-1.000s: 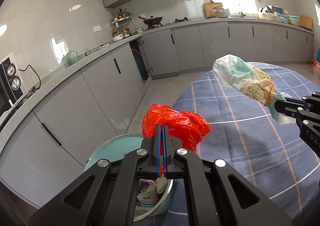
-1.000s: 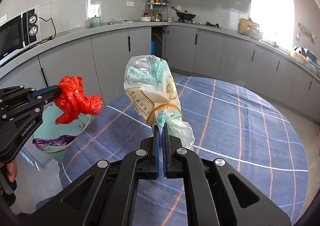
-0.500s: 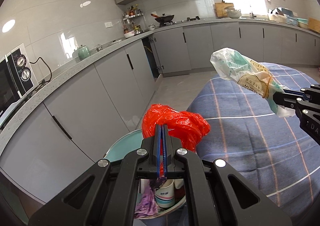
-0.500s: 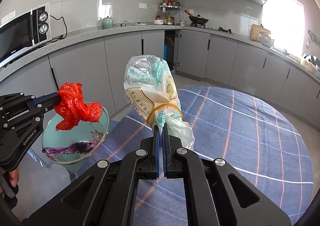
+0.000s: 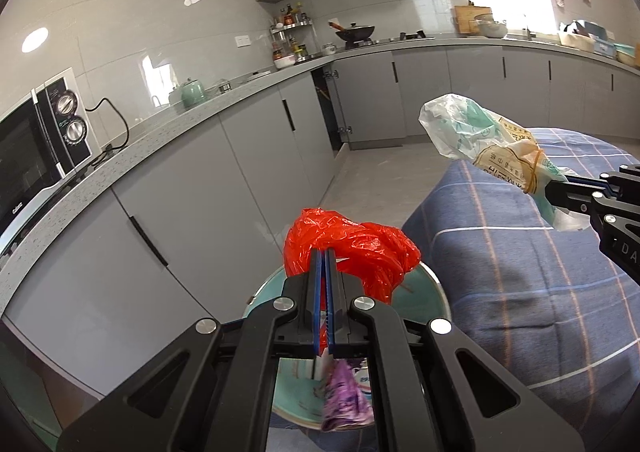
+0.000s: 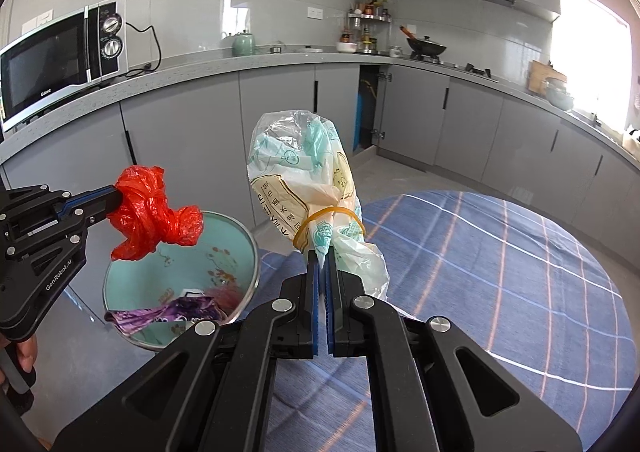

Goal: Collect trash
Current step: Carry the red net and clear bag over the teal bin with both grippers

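Right wrist: left gripper (image 6: pixel 114 199) over bin (image 6: pixel 120 272), pinching red bag (image 6: pixel 154 207)

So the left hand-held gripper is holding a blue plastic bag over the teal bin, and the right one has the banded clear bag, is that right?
Not quite: the plastic bag in the left hand-held gripper is red, not blue, as the right wrist view shows. It does hang over the teal bin, and the right hand-held gripper does hold the banded clear bag.

Black angular left gripper (image 5: pixel 324 264) and right gripper (image 6: pixel 322 272), blue pads, silver screws, white "GenRobot.AI" lettering.
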`<state>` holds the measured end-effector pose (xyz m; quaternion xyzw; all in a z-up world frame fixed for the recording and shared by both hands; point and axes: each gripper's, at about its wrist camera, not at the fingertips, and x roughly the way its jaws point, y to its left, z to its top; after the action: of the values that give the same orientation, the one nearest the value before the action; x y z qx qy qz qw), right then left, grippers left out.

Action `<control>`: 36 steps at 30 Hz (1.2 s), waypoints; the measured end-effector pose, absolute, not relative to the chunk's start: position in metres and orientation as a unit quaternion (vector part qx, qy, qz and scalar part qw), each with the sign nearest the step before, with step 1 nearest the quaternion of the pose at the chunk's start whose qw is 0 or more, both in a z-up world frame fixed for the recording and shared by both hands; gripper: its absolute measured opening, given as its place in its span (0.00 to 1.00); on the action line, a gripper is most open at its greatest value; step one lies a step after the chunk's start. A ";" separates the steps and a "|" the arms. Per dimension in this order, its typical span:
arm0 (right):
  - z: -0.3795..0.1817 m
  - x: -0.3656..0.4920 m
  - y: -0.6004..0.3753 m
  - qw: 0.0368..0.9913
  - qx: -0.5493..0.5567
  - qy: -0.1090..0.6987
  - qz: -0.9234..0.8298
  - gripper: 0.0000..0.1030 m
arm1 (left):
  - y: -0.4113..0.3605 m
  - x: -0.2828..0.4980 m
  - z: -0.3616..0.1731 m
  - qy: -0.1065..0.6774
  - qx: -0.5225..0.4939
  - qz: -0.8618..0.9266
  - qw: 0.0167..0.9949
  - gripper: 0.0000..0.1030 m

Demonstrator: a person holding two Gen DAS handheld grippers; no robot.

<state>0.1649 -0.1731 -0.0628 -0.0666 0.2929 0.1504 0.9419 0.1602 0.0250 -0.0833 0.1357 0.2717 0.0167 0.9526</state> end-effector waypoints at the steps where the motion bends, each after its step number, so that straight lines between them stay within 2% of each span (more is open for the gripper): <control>1: -0.063 0.165 -0.171 0.942 -0.067 0.292 0.153 0.04 | 0.027 0.160 -0.083 0.272 0.136 0.018 0.953 0.02; 36: -0.070 0.180 -0.114 0.927 -0.092 0.299 0.209 0.04 | 0.076 0.166 -0.089 0.283 0.111 0.072 0.950 0.02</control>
<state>0.1805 -0.1138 -0.0704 -0.0919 0.2987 0.2089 0.9266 0.1658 0.0758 -0.0888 0.1107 0.2835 0.0721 0.9498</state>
